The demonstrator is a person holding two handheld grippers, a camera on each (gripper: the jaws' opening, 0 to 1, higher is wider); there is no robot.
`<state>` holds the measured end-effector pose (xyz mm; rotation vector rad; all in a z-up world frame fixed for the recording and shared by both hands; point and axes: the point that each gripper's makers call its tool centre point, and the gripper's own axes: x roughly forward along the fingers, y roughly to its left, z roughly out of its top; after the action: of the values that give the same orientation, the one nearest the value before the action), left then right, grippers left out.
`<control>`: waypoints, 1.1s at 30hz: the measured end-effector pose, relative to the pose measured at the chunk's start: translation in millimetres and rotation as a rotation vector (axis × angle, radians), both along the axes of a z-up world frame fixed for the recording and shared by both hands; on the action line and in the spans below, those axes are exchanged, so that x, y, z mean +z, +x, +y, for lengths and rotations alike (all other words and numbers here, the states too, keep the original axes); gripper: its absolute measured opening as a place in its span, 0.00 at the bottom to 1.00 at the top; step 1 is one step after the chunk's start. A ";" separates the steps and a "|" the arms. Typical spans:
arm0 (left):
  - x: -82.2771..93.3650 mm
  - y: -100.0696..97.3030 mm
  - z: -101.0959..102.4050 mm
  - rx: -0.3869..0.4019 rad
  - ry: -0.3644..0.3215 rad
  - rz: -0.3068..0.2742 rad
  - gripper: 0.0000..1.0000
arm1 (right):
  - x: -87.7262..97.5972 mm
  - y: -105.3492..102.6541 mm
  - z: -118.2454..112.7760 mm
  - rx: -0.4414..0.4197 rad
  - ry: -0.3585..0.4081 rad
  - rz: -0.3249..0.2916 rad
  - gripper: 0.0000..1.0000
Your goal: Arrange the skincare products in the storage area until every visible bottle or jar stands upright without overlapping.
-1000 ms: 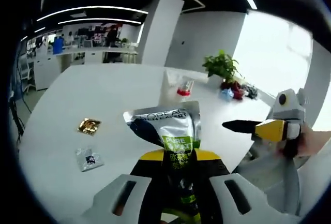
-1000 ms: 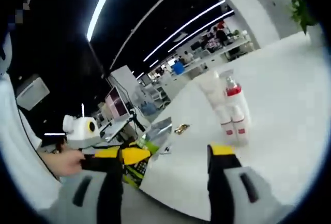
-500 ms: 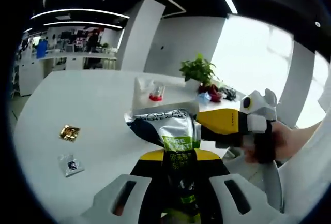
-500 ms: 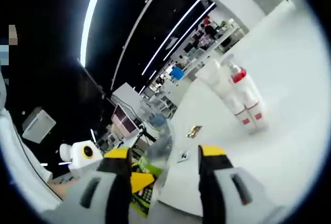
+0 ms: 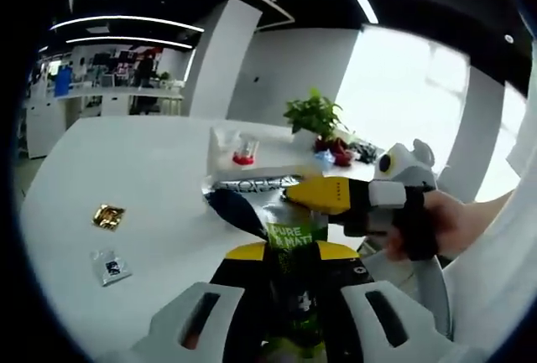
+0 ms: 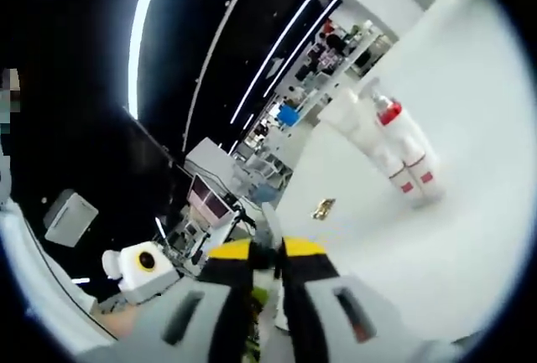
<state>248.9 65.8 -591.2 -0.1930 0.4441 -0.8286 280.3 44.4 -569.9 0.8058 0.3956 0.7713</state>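
Note:
A silver and green skincare pouch [image 5: 289, 235] stands upright between the fingers of my left gripper [image 5: 291, 254], which is shut on its lower part. From the right of the left gripper view comes my right gripper [image 5: 304, 195], held by a hand [image 5: 440, 225]; its yellow jaws pinch the pouch's top edge. In the right gripper view, my right gripper [image 6: 270, 251] is shut on the thin silver edge of the pouch [image 6: 269, 219]. Two white bottles with red caps [image 5: 239, 147] stand close together farther back on the white table [image 5: 151, 162]; the same bottles [image 6: 394, 141] appear in the right gripper view.
A small gold sachet [image 5: 108, 215] and a small silver sachet [image 5: 109, 266] lie flat on the table to the left. A potted plant [image 5: 312, 116] and small coloured items [image 5: 340, 152] sit at the far edge. The gold sachet [image 6: 323, 208] also lies near the bottles.
My right gripper has moved in onto the pouch's top edge and gone from open to shut on it. The left gripper keeps its hold; both views shifted slightly.

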 end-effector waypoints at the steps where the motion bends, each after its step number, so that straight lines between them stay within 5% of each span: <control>1: -0.1 0.2 0.4 0.003 -0.007 0.002 0.19 | 0.2 0.1 -1.1 -0.003 -0.002 0.002 0.07; 6: 0.1 1.2 2.1 0.007 -0.010 0.006 0.24 | 7.1 -2.1 -5.0 -0.005 0.050 0.006 0.02; 11: -0.1 3.3 7.3 0.018 0.006 -0.002 0.13 | 5.7 0.2 -16.4 -0.031 0.077 0.023 0.01; 17: 0.4 1.2 7.3 0.008 -0.002 0.003 0.17 | 7.7 -0.8 -21.0 -0.032 0.090 0.030 0.01; 25: 1.6 4.3 17.2 -0.006 -0.037 0.041 0.39 | 22.1 -6.0 -19.9 0.018 0.111 0.016 0.01; 33: -0.7 -12.1 5.6 -0.153 -0.147 0.159 0.55 | 47.3 -23.7 -10.8 0.119 0.175 -0.028 0.01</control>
<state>236.8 71.5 -592.0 -0.3669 0.5528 -1.0010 256.5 33.6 -522.6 0.9406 0.3570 0.9370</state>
